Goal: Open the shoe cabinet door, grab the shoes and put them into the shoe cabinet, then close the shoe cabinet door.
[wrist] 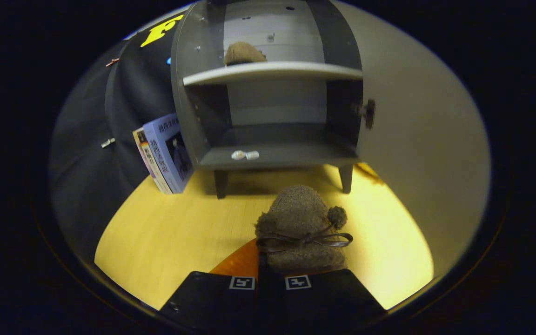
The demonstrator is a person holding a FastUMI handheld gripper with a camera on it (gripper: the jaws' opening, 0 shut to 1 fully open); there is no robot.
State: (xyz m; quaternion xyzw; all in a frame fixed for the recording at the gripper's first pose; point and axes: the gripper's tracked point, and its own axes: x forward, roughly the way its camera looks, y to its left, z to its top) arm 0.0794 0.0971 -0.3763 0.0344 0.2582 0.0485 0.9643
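The grey shoe cabinet (268, 158) stands open ahead on short legs, its pale door (426, 139) swung wide to the right. One fuzzy brown shoe (244, 53) sits on the upper shelf (272, 70). A second brown shoe (303, 228), with two pom-poms and a dark bow, is just ahead of my fingers, toe towards the cabinet, over the yellow floor. My gripper (270, 275) is shut on this shoe at its heel end, fingers close together. An orange patch (237, 263) shows left of the heel; I cannot tell what it is.
Two books (165, 153) lean against the cabinet's left side. A small white object (244, 155) lies on the front of the bottom shelf. The door's dark knob (369, 114) sticks out at the cabinet's right edge. Yellow floor (165, 237) stretches between me and the cabinet.
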